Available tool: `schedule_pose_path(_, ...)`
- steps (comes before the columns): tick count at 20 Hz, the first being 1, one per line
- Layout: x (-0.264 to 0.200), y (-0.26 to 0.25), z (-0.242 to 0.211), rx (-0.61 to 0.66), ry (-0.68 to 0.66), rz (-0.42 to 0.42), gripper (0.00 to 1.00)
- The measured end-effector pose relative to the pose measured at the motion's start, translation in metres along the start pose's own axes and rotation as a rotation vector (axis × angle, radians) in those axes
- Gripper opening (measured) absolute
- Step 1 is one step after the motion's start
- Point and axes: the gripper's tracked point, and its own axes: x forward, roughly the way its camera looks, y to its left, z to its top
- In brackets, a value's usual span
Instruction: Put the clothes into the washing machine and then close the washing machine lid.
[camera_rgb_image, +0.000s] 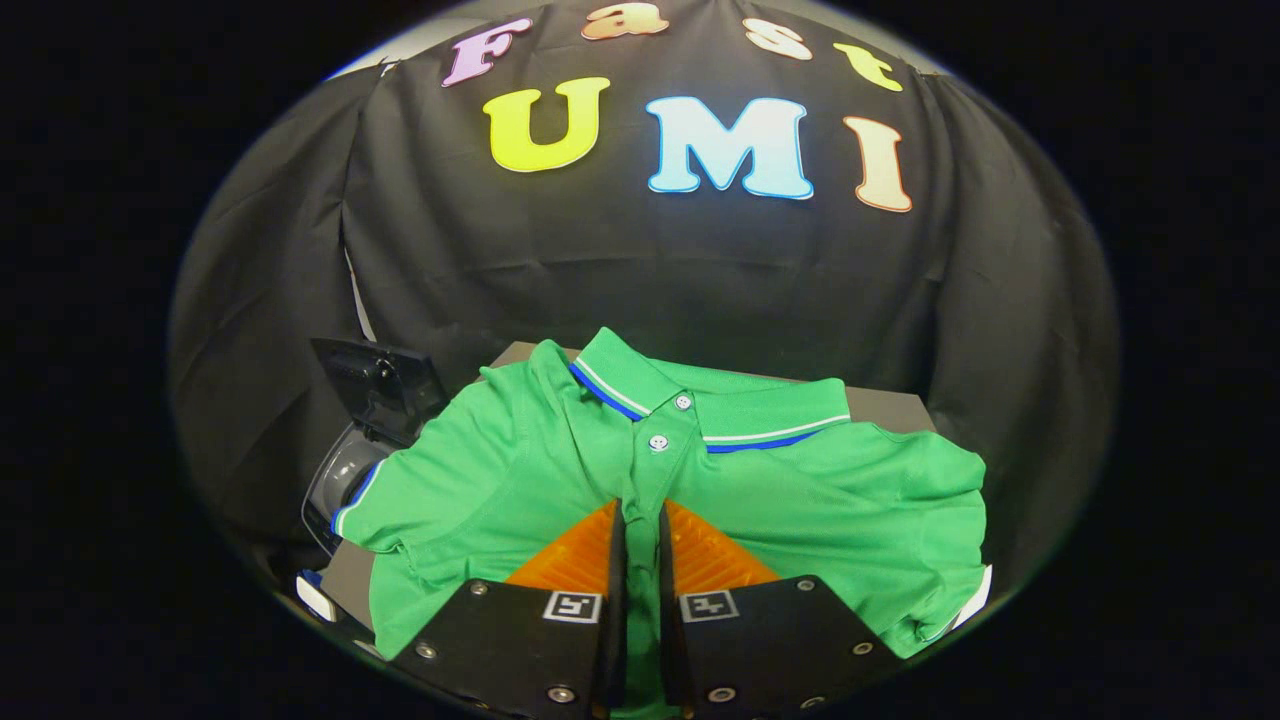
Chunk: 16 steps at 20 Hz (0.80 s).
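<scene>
Green polo shirt (800, 500) lies spread on a grey table (895, 410). My gripper (640, 525) is nearly closed, both fingers pinching the shirt's front placket. Beyond its left sleeve stands the washing machine (345, 470), lid raised.

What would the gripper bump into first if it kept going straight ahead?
The gripper is shut on the green polo shirt, pinching a fold by its placket. Straight ahead lies more shirt, probably the collar, though depth is hard to judge.

The green polo shirt (700, 480) hides most of the desk (900, 408); the washing machine (345, 470), perhaps open, shows partly.
</scene>
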Motion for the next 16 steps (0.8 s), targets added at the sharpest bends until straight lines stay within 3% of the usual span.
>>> schedule_pose_path(3,-0.004,0.002,0.000,0.024,-0.038,-0.018,0.00)
schedule_pose_path(8,-0.010,0.009,0.003,0.070,-0.077,-0.018,0.00)
schedule_pose_path(16,-0.045,0.042,0.044,0.164,-0.266,0.017,0.00)
